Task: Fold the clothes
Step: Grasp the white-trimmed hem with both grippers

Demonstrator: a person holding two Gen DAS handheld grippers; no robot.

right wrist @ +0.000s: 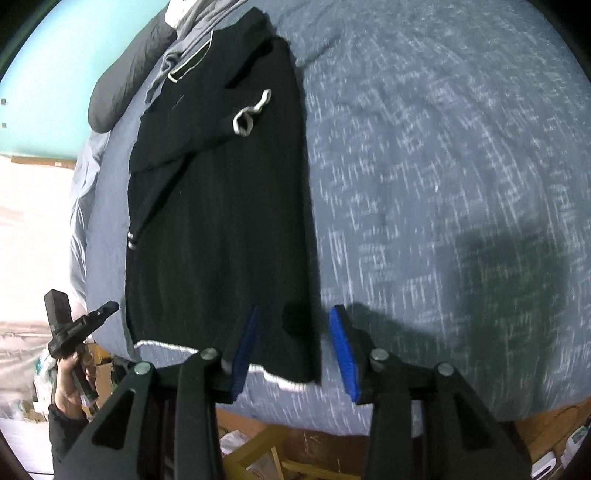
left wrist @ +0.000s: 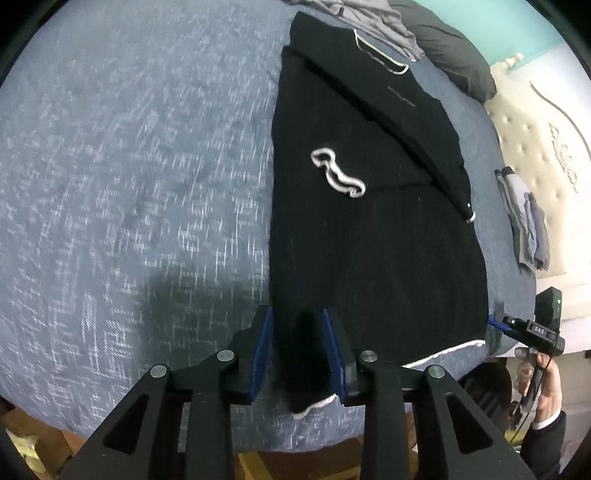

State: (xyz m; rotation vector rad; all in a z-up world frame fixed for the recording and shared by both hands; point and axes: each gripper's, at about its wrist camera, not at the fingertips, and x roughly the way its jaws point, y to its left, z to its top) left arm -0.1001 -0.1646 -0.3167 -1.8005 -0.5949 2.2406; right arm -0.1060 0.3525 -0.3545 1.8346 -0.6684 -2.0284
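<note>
A black knit sweater (left wrist: pixel 369 240) with white trim lies flat on the blue bedspread (left wrist: pixel 129 166), sleeves folded across its body and a white cuff (left wrist: pixel 338 175) on top. My left gripper (left wrist: pixel 297 314) is at the sweater's near left hem corner, its blue pads pressed against the fabric that fills the gap. My right gripper (right wrist: pixel 295 310) straddles the near right hem corner of the sweater (right wrist: pixel 221 221) with its jaws wide apart and a gap beside the right pad. Each gripper shows in the other's view, the right gripper (left wrist: pixel 496 320) and the left gripper (right wrist: pixel 109 306).
Grey clothes (left wrist: pixel 369 18) and a dark pillow (left wrist: pixel 454 55) lie at the far end of the bed. A folded grey stack (left wrist: pixel 524 218) rests by the cream tufted headboard (left wrist: pixel 535 147). A person's hand (left wrist: pixel 546 387) holds the right gripper. Wooden frame and clutter show below the bed edge.
</note>
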